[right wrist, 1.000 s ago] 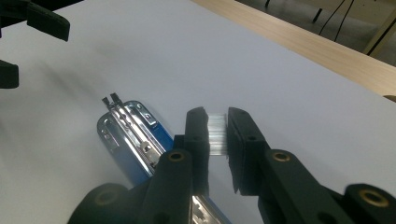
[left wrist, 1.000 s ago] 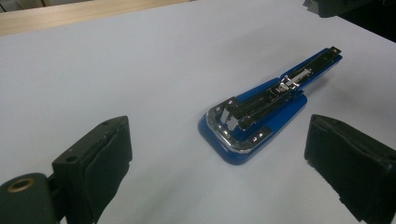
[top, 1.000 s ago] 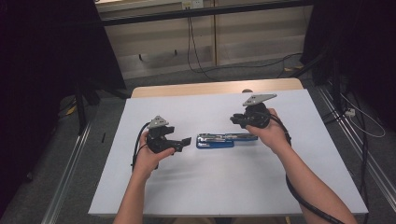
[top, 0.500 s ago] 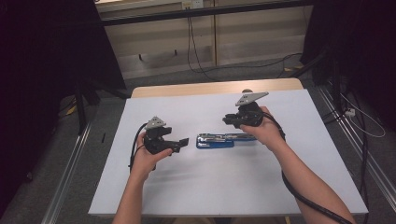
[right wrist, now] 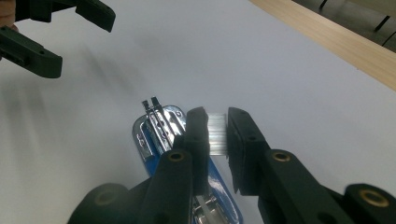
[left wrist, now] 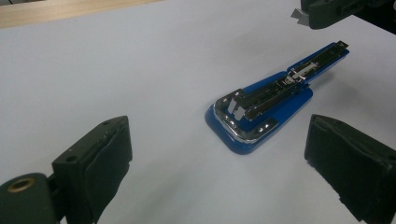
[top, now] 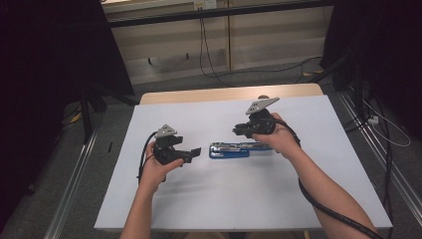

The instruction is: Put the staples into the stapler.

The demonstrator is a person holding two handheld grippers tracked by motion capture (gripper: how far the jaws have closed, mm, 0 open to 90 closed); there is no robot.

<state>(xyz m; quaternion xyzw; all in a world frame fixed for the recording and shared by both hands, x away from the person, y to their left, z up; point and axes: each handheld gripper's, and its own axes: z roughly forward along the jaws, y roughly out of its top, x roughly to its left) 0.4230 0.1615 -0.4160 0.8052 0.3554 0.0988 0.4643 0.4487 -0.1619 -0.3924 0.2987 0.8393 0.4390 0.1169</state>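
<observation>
Stapler (top: pixel 230 149) opened flat on white table (top: pixel 199 209), right gripper (right wrist: pixel 217 133) pinching a staple strip (right wrist: pixel 217 134) above it, left gripper (left wrist: pixel 219 154) spread wide.

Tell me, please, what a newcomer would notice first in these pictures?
The blue stapler lies opened flat in the middle of the white table, its metal channel bare. Above its far end, the right gripper pinches a silvery strip of staples between its fingers. The left gripper waits beside the stapler's wide end, fingers spread apart.
</observation>
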